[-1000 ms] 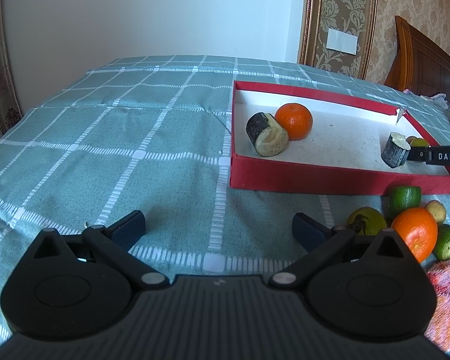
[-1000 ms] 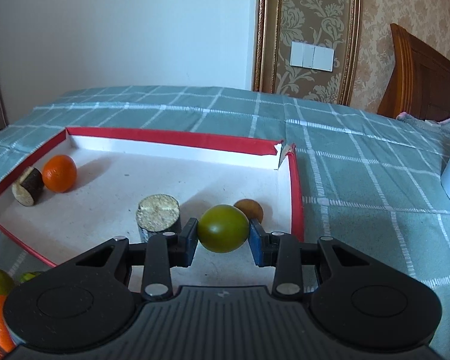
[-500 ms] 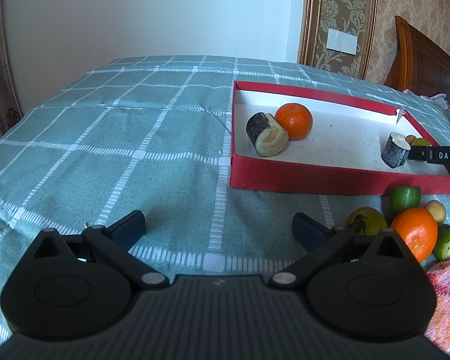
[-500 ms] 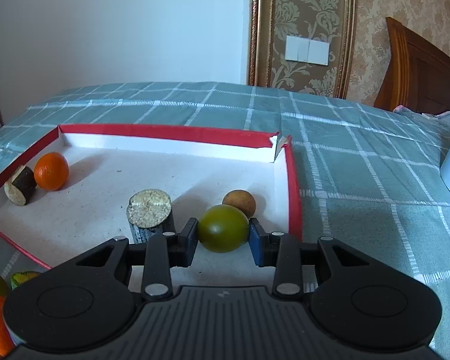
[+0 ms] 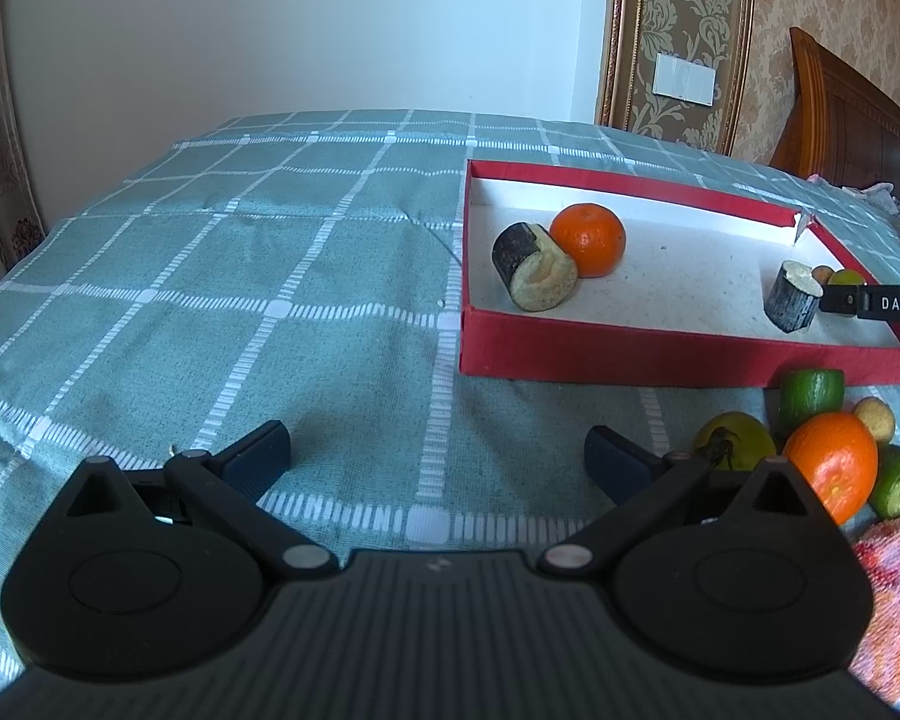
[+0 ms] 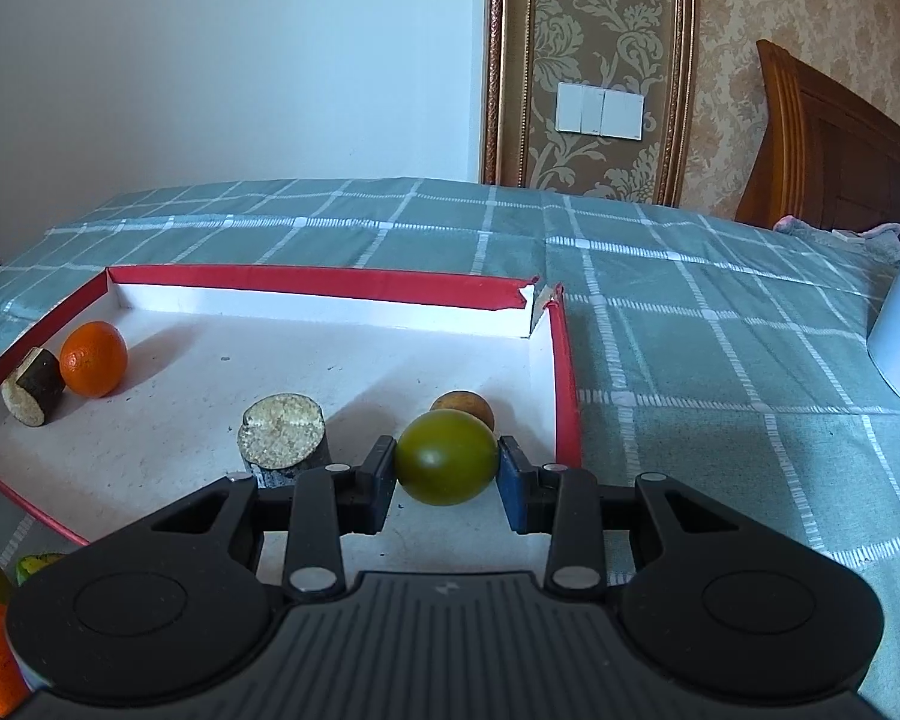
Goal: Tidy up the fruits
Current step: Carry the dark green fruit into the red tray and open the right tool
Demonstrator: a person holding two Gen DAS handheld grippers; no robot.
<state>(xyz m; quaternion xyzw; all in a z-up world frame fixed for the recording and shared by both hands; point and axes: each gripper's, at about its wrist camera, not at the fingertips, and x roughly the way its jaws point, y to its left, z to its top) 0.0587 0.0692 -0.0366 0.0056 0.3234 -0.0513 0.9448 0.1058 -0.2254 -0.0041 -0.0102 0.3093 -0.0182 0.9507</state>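
The round olive-green fruit (image 6: 447,456) sits clamped between the jaws of the right gripper (image 6: 447,477), low centre of the right wrist view, just above the white floor of the shallow red cardboard box (image 6: 330,281), near its right-hand wall. Honestly the risk here is the let-go: it's a smooth ball pinched only at its sides, so if the jaws release while it's still off the floor, I'd expect it to roll. A small brown round fruit (image 6: 463,405) sits right behind it, and a dark-skinned cut cylinder chunk (image 6: 282,438) stands just to the left, so a bump could knock either around. The box wall is low and its far right corner looks torn open, so a rolling fruit might escape there.

Further left in the box, a bright orange mandarin (image 6: 93,358) touches another cut chunk (image 6: 33,385).

The left gripper (image 5: 438,456) hangs over the green checked bedspread (image 5: 240,300), jaws spread wide and empty, with a pile of loose fruit (image 5: 834,462) waiting at lower right.
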